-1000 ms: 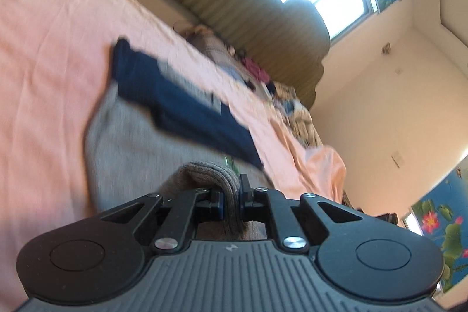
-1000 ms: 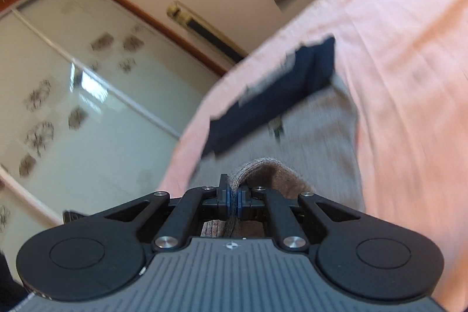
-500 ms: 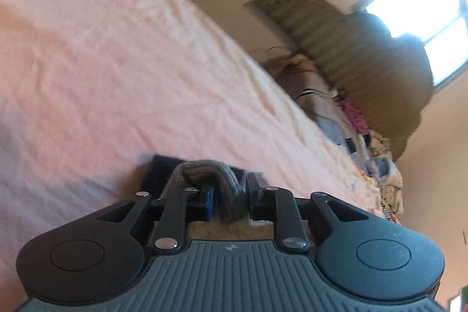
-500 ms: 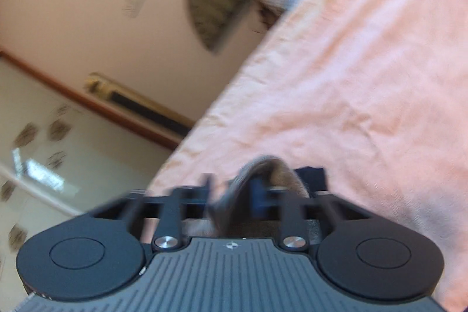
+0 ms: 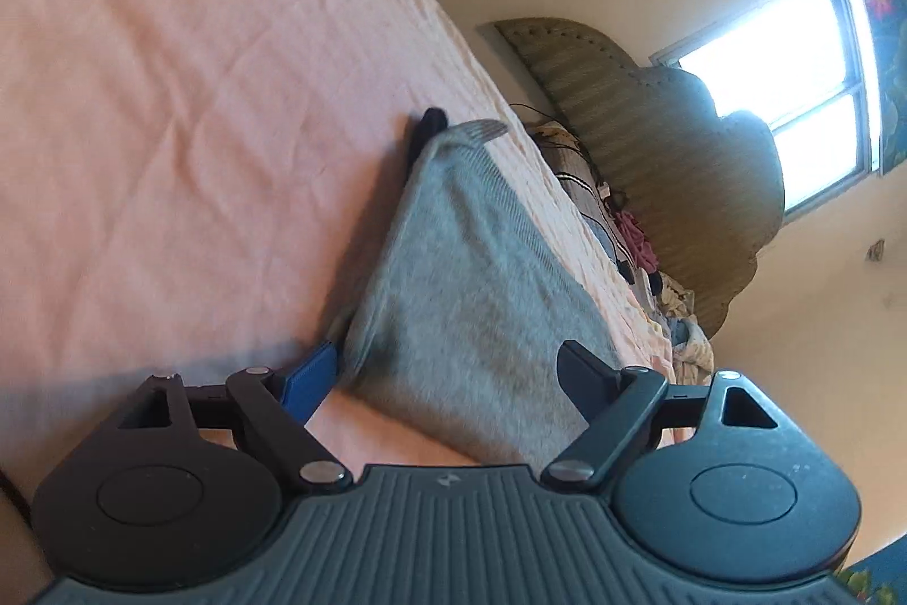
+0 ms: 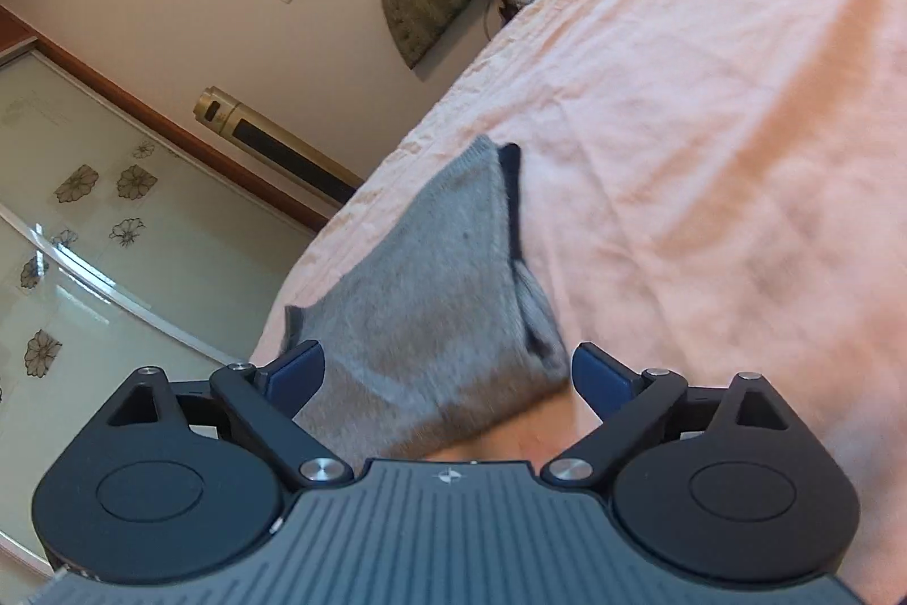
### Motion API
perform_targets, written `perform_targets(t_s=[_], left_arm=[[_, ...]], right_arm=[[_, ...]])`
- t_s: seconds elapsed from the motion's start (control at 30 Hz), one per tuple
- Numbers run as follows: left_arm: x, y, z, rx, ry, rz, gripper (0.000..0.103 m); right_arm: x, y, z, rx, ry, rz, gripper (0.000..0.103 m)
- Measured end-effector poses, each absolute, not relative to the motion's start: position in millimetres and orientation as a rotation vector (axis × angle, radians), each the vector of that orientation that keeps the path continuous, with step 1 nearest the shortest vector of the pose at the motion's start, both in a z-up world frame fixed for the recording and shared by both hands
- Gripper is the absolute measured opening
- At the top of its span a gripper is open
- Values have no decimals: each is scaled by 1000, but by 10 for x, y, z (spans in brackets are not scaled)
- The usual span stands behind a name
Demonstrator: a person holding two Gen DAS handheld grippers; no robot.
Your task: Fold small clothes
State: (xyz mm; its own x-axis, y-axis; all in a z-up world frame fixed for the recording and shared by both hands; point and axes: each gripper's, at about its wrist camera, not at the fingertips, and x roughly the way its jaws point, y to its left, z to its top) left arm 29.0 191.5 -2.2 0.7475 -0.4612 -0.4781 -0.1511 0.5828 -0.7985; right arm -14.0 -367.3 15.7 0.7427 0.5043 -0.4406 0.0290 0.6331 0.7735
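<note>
A small grey knit garment (image 5: 470, 287) lies folded over on the pink bed sheet (image 5: 170, 94), with a strip of its navy band (image 5: 428, 128) peeking out at the far edge. My left gripper (image 5: 448, 372) is open, its fingers on either side of the garment's near edge, holding nothing. In the right wrist view the same grey garment (image 6: 431, 287) lies folded with the navy edge (image 6: 513, 202) along its right side. My right gripper (image 6: 448, 372) is open at its near edge, empty.
The pink sheet (image 6: 708, 123) spreads wide around the garment. A pile of other clothes (image 5: 635, 236) lies by the green padded headboard (image 5: 652, 123) at the bed's far end. A glass wardrobe door (image 6: 85, 236) and a tower fan (image 6: 272, 140) stand beside the bed.
Both grippers carried the grey hem forward over the navy band, then opened and let it go. The garment now lies folded on the sheet.
</note>
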Motion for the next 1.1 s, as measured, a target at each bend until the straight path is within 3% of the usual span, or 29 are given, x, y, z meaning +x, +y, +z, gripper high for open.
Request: perform_targets(t_s=[0.23, 0.33, 0.37, 0.43, 0.5, 0.57, 0.7, 0.8, 1.0, 1.1], left_arm=[[505, 1650, -81, -1020, 723, -224, 88], [668, 1731, -144, -1153, 722, -157, 79], [668, 1748, -168, -1194, 717, -156, 74], [671, 1709, -197, -1175, 738, -148, 59], [686, 1659, -216, -1117, 753, -139, 49], [677, 1667, -212, -1126, 750, -137, 48], [509, 1718, -129, -1142, 756, -119, 50], [311, 1757, -155, -1150, 770, -64, 61], [440, 1660, -159, -1109, 716, -68, 67], [645, 1564, -120, -1022, 689, -38, 67]], right_arm=[[122, -3404, 24, 862, 715, 272, 102], [318, -3260, 47, 855, 720, 244, 100], [354, -3222, 55, 849, 723, 248, 97], [432, -3156, 18, 858, 756, 299, 75], [484, -3095, -42, 835, 779, 307, 60], [512, -3093, -47, 833, 776, 298, 53], [490, -3204, -45, 936, 801, 289, 53], [366, -3252, -15, 914, 800, 303, 62], [333, -3275, -27, 933, 786, 299, 67], [376, -3207, -13, 926, 786, 304, 76]])
